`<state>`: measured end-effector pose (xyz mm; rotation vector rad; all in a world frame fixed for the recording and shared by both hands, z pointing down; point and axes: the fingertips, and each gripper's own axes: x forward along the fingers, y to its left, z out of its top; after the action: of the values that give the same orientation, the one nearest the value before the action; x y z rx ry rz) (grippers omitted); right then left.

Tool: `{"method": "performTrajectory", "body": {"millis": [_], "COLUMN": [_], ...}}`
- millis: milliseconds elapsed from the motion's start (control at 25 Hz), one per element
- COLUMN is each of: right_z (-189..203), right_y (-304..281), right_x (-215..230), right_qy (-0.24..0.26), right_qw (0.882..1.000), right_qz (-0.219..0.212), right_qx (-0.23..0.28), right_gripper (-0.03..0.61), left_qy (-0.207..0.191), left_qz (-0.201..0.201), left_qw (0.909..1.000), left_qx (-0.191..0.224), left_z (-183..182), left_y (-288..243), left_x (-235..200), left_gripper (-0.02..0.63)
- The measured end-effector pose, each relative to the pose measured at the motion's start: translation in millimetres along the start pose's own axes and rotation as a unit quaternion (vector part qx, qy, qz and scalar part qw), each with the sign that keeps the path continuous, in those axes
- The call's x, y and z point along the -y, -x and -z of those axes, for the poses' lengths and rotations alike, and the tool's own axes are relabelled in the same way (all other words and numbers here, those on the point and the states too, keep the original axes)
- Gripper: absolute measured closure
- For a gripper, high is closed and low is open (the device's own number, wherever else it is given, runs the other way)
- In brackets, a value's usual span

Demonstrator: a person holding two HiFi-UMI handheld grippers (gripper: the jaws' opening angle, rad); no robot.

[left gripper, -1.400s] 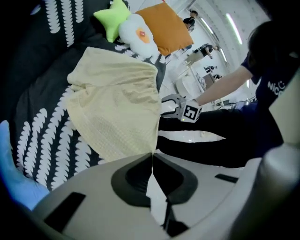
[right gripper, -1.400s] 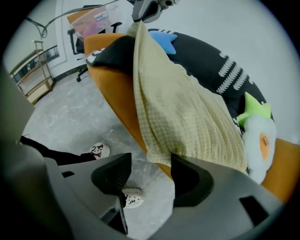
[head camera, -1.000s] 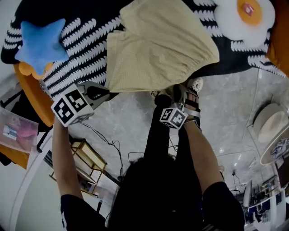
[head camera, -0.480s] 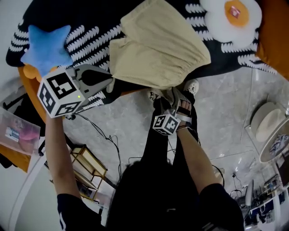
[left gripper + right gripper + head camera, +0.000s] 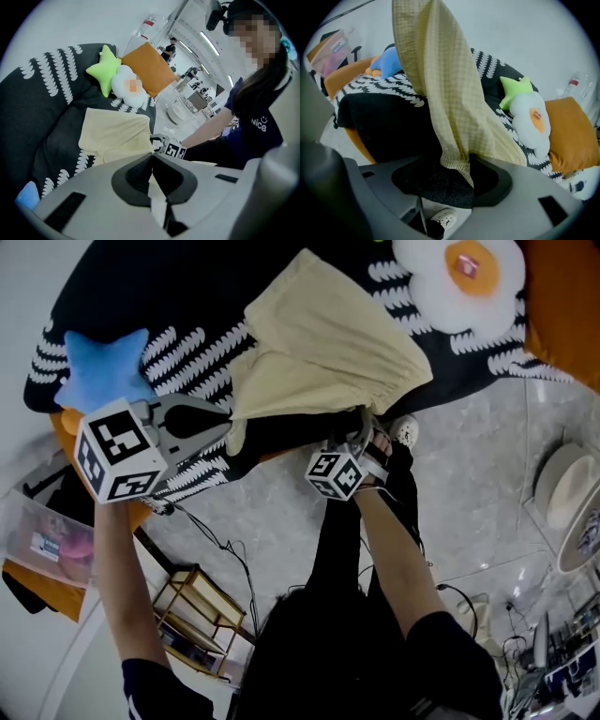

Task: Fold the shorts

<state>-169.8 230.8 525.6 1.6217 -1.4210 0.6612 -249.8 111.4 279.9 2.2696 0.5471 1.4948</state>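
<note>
Pale yellow shorts point(image 5: 328, 343) lie on a black blanket with white stripes point(image 5: 178, 338) over a sofa. My left gripper point(image 5: 228, 418) is at their near left corner, shut on a strip of the cloth, and lifts it off the blanket. In the left gripper view the jaws point(image 5: 151, 155) meet with pale cloth pinched below them. My right gripper point(image 5: 361, 429) is at the shorts' near edge. Its jaws point(image 5: 450, 180) have just been closing but stand wide apart, with the shorts' hem point(image 5: 457, 166) and black blanket cloth loose between them.
A blue star cushion point(image 5: 101, 371) lies left of the shorts, and a fried-egg cushion point(image 5: 459, 273) and an orange cushion point(image 5: 567, 306) far right. A green star cushion point(image 5: 104, 65) sits beyond. Below the sofa's edge are marble floor point(image 5: 469, 484), my slippered foot point(image 5: 405, 430) and a small shelf point(image 5: 192, 606).
The left gripper has risen and moved in with the shorts' corner, bunching their left side. The right gripper has shifted left along the near edge and turned.
</note>
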Motion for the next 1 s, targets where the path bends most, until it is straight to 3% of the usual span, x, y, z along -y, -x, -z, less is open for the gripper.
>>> {"method": "performTrajectory", "body": {"millis": [120,200,320,440,600,680,800,1000], "right_z": [-1,-3,2,12,32,41,50,62], "right_y": [-18,-22,-11,17,81,114,144,138], "right_x": [17,29,35,26,3,-10,-25,-20], "right_qy": [0.003,0.017,0.044,0.073,0.083,0.074,0.058,0.024], "right_qw": [1.0,0.999,0.999,0.995,0.974,0.956,0.928,0.909], "right_qz": [0.016,0.017,-0.008,-0.066,-0.208,-0.284,-0.369,-0.416], "right_qx": [-0.025,-0.027,-0.013,0.004,0.018,0.018,0.009,-0.022], "right_gripper": [0.388,0.501,0.518,0.518,0.522,0.522,0.52,0.52], "left_qy": [-0.004,-0.004,0.007,0.004,-0.048,-0.069,-0.084,-0.047], "left_qz": [-0.005,-0.024,-0.062,-0.086,-0.063,-0.037,-0.004,0.053], "left_qw": [0.9999,0.9996,0.998,0.9961,0.991,0.9819,0.9614,0.9359], "left_qx": [-0.008,-0.012,-0.007,-0.018,-0.108,-0.172,-0.262,-0.345], "left_z": [-1,-3,-4,-5,7,23,48,80], "left_y": [-2,-5,-6,0,4,5,3,-9], "left_x": [-3,-15,-35,-48,-37,-27,-17,-7], "left_gripper": [0.609,0.609,0.609,0.609,0.609,0.609,0.609,0.609]}}
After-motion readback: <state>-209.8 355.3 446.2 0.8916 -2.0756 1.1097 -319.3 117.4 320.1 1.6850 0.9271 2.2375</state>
